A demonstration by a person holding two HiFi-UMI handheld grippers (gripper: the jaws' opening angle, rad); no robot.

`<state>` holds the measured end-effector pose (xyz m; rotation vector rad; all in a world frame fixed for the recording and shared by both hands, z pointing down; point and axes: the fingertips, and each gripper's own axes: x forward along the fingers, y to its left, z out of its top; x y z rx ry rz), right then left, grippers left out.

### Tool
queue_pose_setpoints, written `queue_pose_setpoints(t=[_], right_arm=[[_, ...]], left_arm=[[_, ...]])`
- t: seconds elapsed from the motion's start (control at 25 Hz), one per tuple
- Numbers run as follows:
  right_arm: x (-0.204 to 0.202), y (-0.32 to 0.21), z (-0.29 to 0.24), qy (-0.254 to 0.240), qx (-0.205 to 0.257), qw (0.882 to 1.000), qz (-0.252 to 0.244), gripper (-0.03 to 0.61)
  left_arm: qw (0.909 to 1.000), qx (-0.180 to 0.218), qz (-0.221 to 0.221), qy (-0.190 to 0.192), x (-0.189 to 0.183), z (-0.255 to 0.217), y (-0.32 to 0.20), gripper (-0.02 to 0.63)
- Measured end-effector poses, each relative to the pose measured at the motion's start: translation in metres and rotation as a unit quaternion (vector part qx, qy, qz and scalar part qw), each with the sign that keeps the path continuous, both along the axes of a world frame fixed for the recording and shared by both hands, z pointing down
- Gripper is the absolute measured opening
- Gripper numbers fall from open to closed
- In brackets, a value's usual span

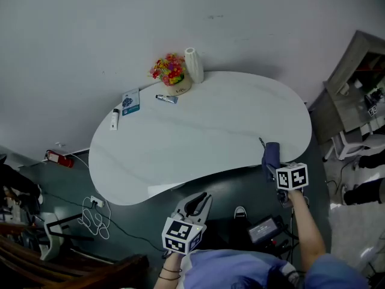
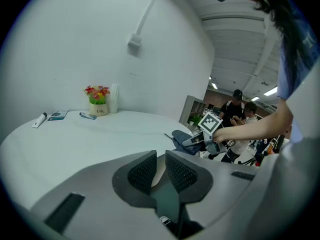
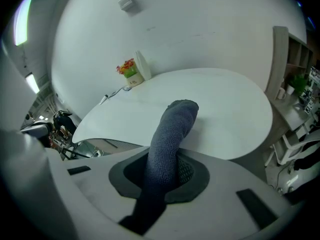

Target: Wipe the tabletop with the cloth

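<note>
A white kidney-shaped table fills the middle of the head view. A dark blue cloth lies over its near right edge, and my right gripper is shut on it. In the right gripper view the cloth rises from between the jaws of the right gripper and its end rests on the table. My left gripper hangs off the table's near edge, over the floor. In its own view the left gripper has its jaws close together, holding nothing.
At the table's far edge stand a pot of flowers and a white vase. Near them lie a tube, a booklet and a white marker. Cables lie on the floor. A shelf stands at the right.
</note>
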<state>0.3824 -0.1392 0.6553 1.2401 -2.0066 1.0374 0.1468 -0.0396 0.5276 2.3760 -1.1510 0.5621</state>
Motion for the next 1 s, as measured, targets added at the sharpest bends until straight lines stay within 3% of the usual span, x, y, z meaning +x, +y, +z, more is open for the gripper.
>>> queue_pose_setpoints(t=[0.24, 0.48, 0.72, 1.0], right_arm=[[0.073, 0.008, 0.005, 0.018, -0.002, 0.999, 0.027, 0.061], [0.104, 0.012, 0.004, 0.024, 0.001, 0.999, 0.031, 0.061], [0.092, 0.012, -0.01, 0.009, 0.022, 1.0, 0.005, 0.061], [0.044, 0.048, -0.018, -0.02, 0.032, 0.997, -0.06, 0.061]], left_arm=[[1.0, -0.001, -0.001, -0.006, 0.034, 0.002, 0.006, 0.049], [0.9998, -0.003, -0.017, -0.008, 0.048, 0.002, 0.013, 0.049], [0.9995, 0.005, -0.029, -0.011, 0.056, -0.001, 0.026, 0.049], [0.9975, -0.001, -0.068, -0.021, 0.039, -0.003, 0.054, 0.049]])
